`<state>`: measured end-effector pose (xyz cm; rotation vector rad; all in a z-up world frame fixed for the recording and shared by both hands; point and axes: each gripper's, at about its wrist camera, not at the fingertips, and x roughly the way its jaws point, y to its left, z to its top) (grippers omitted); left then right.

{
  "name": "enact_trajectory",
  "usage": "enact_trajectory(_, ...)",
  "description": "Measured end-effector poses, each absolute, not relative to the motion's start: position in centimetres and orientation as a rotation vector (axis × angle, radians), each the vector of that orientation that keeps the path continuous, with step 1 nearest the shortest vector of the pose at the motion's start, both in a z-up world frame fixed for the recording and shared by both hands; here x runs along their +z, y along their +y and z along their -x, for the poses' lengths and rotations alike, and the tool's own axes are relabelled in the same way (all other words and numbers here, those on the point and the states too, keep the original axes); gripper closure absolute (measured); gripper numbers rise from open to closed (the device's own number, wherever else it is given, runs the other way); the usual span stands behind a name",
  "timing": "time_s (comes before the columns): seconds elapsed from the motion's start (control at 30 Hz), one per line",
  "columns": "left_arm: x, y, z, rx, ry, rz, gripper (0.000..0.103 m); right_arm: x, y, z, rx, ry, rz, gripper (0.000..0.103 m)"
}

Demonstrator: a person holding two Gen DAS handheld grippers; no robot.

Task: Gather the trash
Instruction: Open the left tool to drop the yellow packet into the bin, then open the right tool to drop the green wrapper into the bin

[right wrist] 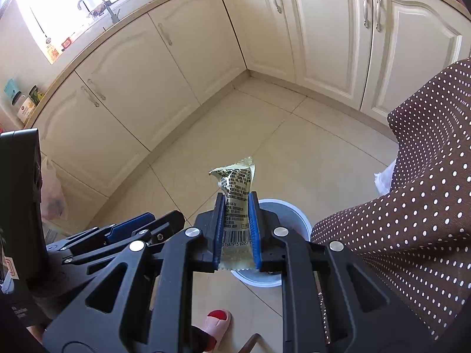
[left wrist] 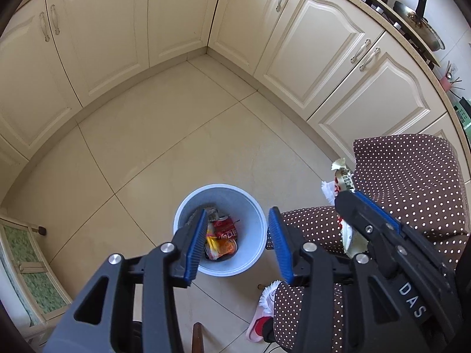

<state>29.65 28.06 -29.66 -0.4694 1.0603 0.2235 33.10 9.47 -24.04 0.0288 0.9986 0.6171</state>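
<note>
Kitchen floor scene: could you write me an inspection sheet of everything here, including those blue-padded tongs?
Surface: beige tiled floor.
Job's things: pale blue bin holding a red can and wrappers; green snack wrapper.
Clutter: pink slipper.
Tongs: left tongs open over the bin, empty; right tongs shut on the wrapper.
Cables: nothing seen.
Surroundings: cream cabinets, sink tap, polka-dot clothing.

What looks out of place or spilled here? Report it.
Nothing stands out. The trash sits inside the bin, none spilled on the floor tiles. The right gripper holds a wrapper; the left gripper is empty.
</note>
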Motion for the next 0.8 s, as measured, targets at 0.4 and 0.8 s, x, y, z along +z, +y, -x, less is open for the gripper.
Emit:
enact_trajectory(0.4,-29.7,28.5,-29.3,0.251,1.06,0.48,0.06,-24.5,10.0,-33.1,0.62,1.004,-0.033,0.084)
enact_trajectory(0.8,-29.7,28.9,-29.2,0.269,1.056,0.479,0.06,-24.9,10.7,-33.4,0.618,0.991,-0.04,0.083)
